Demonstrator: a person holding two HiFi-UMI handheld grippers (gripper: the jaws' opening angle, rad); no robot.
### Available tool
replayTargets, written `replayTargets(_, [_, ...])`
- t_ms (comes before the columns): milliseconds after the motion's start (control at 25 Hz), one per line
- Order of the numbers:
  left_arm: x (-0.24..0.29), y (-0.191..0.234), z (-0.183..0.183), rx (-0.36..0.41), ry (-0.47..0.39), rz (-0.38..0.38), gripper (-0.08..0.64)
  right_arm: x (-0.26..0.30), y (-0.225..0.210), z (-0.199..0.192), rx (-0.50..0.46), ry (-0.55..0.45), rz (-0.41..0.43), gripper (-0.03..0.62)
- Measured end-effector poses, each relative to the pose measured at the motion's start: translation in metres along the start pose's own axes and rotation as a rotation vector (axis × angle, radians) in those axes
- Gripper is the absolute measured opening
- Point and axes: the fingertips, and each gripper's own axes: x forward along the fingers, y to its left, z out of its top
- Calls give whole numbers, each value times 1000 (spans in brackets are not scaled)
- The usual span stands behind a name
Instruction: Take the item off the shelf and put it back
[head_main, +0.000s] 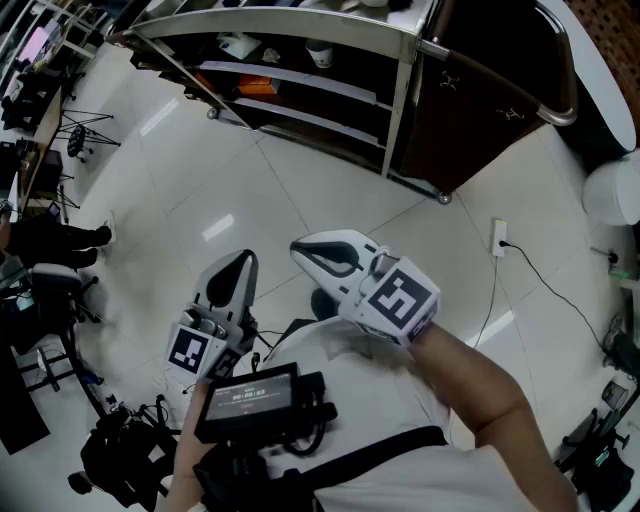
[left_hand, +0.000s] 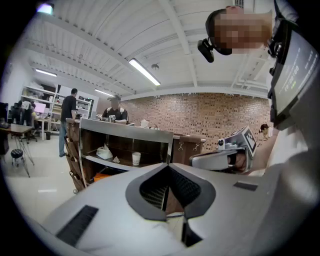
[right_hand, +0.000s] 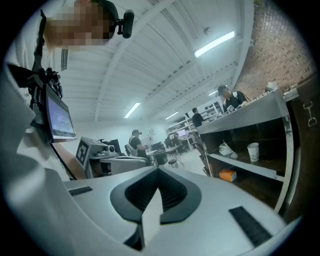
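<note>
A metal shelf unit stands across the floor from me. On its middle shelf are a white paper cup and a crumpled white bag; an orange box lies one shelf lower. The cup also shows in the left gripper view, and the cup and orange box in the right gripper view. My left gripper is held low near my body, shut and empty, with its jaws together. Beside it my right gripper is level, its jaws closed with nothing between them. Both are well short of the shelf.
A dark wooden cabinet adjoins the shelf on the right. A wall socket and cable lie on the tiled floor at right. Stands and desks fill the left edge, and black gear sits at the lower left. People stand behind the shelf.
</note>
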Motion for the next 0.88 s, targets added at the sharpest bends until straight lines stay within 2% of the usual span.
replayTargets(120, [12, -9, 0, 18, 2, 3, 6, -14, -2, -4, 25, 60, 23, 3])
replayTargets(320, [26, -13, -3, 6, -6, 12, 6, -30, -9, -12, 28, 73, 20, 3])
replayTargets(640, [63, -1, -9, -8, -9, -63, 9, -35, -50, -19, 29, 97, -83, 4])
replayTargets(760, [79, 19, -12, -23, -20, -99, 9, -21, -72, -17, -4, 74, -138, 5])
replayTargets(880, [97, 50, -13, -36, -22, -135, 9, 0, -95, -19, -5, 98, -197, 4])
